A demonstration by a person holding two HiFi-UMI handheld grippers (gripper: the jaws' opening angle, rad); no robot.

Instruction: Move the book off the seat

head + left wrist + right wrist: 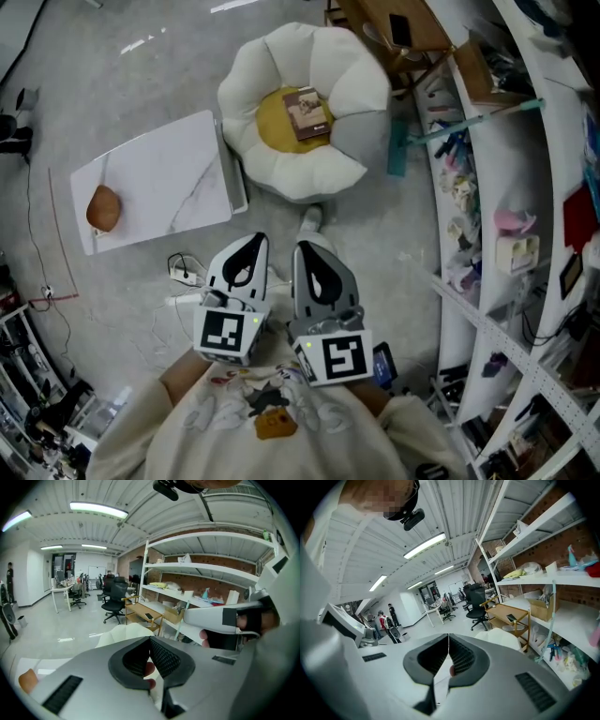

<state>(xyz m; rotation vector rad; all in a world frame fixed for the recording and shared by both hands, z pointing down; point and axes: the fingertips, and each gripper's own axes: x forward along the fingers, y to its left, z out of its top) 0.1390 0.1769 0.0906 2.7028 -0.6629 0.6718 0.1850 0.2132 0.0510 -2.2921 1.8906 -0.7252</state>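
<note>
A small brown book (307, 113) lies on the yellow cushion of a white petal-shaped seat (305, 164) at the top middle of the head view. My left gripper (254, 238) and right gripper (304, 248) are held side by side close to my body, well short of the seat, both pointing toward it. Both are shut with nothing between the jaws. The top of the seat (123, 631) peeks over the left gripper (150, 638) in its own view, and the seat (504, 638) also shows past the right gripper (449, 636) in the right gripper view.
A white marble-look low table (155, 183) with a brown rounded object (103, 208) stands left of the seat. Cluttered white shelves (511, 187) run along the right. A wooden side table (394, 28) is behind the seat. Cables and a power strip (183, 277) lie on the floor near my grippers.
</note>
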